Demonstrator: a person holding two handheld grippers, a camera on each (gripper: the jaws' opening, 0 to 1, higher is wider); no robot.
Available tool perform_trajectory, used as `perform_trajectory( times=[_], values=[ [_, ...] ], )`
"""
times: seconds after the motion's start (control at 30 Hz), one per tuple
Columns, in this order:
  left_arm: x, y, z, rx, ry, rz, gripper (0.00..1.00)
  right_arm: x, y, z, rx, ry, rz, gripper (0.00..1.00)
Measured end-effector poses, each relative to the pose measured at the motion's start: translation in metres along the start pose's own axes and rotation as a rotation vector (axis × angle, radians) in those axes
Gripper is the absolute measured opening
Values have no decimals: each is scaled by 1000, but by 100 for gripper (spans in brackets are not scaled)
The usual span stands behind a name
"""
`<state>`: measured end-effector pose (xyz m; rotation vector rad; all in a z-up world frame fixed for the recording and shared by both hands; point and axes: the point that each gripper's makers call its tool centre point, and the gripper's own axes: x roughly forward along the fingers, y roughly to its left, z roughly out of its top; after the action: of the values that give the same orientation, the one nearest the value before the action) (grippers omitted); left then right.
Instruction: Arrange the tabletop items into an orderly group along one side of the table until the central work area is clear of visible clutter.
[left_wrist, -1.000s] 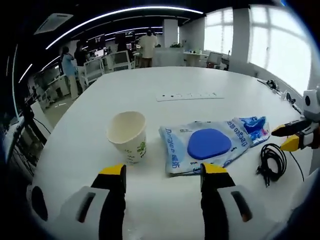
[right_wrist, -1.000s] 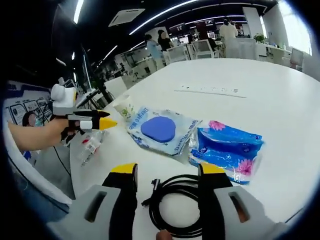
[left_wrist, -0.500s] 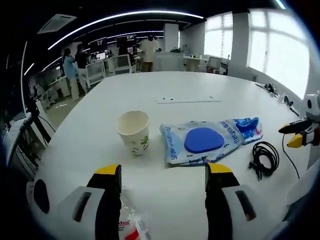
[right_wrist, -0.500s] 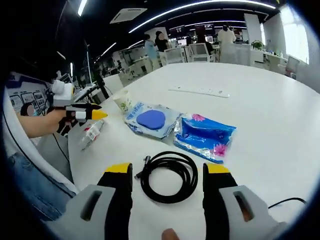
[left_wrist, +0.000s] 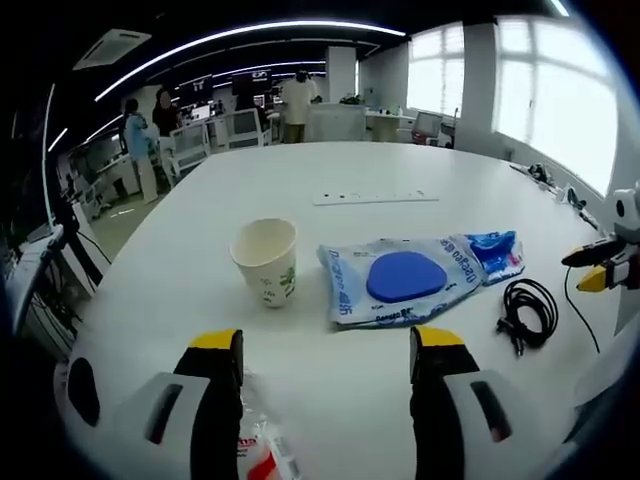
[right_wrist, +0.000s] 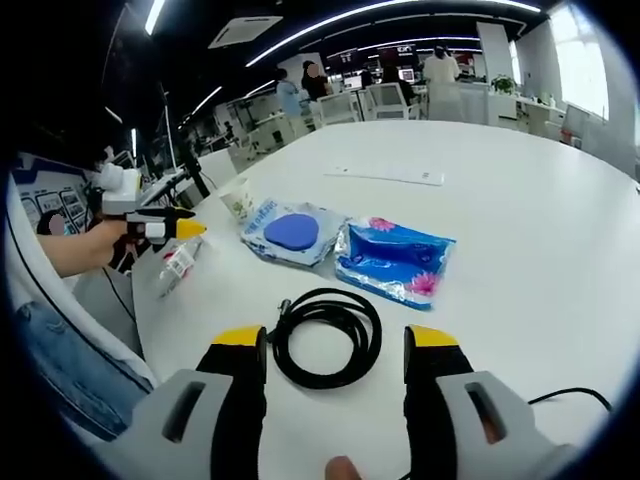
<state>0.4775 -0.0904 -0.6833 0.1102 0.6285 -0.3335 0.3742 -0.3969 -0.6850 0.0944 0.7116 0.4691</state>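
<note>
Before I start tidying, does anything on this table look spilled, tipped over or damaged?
Nothing stands out. The paper cup stands upright, with no spill visible around it. The wipes pack and blue tissue pack lie flat, the black cable is loosely coiled, and a small crumpled wrapper lies near the table's edge.

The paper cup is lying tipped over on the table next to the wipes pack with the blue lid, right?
Not quite. The paper cup is standing upright with its open mouth facing up, not tipped over. It does sit next to the wipes pack with the blue lid, on the white table. The left gripper view shows this most clearly.
</note>
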Motion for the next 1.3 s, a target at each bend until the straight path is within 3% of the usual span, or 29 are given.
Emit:
perform_trajectory(
  times=[0.3, 0.4, 0.57, 0.73, 1.0, 1.1, 1.13, 1.3],
  values=[
    [6, 9, 19, 73, -6, -22, 64, -4, -1, -6, 24, 10, -3, 52],
    [10, 14, 25, 141, 27, -31, 60, -6, -3, -10, 47, 17, -3, 51],
    [17, 16, 46, 148, 16, -75, 54, -10, -7, -13, 68, 21, -15, 51],
    [31, 16, 56, 184, 33, -125, 51, -13, -10, -16, 83, 17, -20, 50],
    [44, 18, 58, 226, 89, -162, 40, -17, -18, -12, 110, 4, -45, 50],
    [46, 12, 47, 248, 151, -206, 33, -15, -15, -13, 123, 5, -32, 49],
    [48, 13, 43, 248, 182, -198, 32, -13, -12, -15, 121, 12, -27, 49],
    [54, 18, 39, 276, 208, -178, 27, -11, -6, -17, 112, 22, -10, 49]
  ],
)
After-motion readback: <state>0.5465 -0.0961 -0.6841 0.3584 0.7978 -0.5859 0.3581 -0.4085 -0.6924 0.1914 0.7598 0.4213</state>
